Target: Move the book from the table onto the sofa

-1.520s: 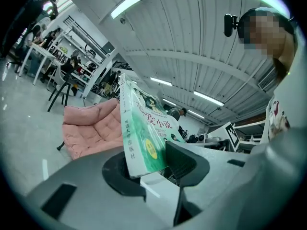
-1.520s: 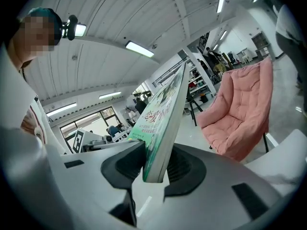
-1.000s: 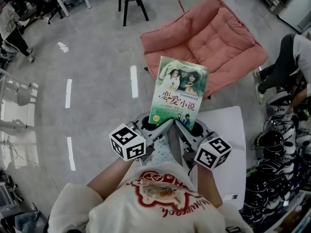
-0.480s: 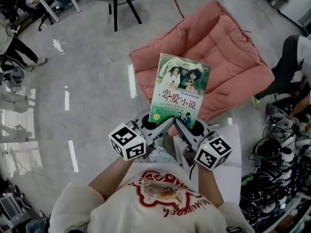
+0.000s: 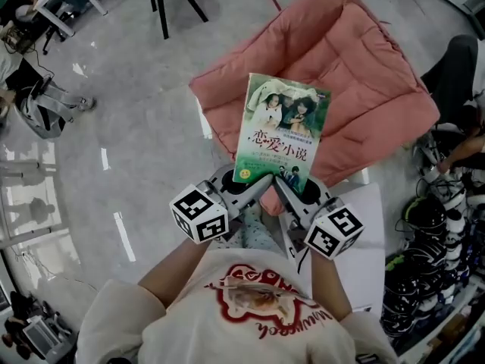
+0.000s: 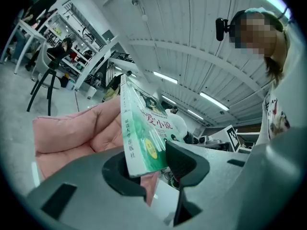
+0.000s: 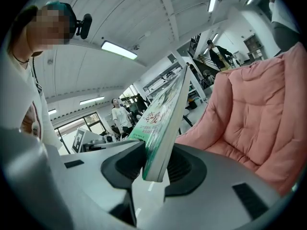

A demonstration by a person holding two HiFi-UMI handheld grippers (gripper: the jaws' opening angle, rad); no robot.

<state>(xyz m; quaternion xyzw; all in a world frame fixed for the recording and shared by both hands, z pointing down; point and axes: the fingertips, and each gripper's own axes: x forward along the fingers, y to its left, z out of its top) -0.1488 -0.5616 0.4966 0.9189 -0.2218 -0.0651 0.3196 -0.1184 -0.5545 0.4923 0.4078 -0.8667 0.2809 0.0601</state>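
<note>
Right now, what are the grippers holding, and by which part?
Both hold the book: left gripper and right gripper each clamp its bottom edge.

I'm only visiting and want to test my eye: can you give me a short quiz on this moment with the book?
1. True or false: the book lies flat on the white table.
2. In the head view, what shows behind the book? A pink sofa; B wooden desk; C blue rug.
3. What do the left hand-held gripper and right hand-held gripper both clamp?
Key: 1 false; 2 A; 3 the book.
</note>
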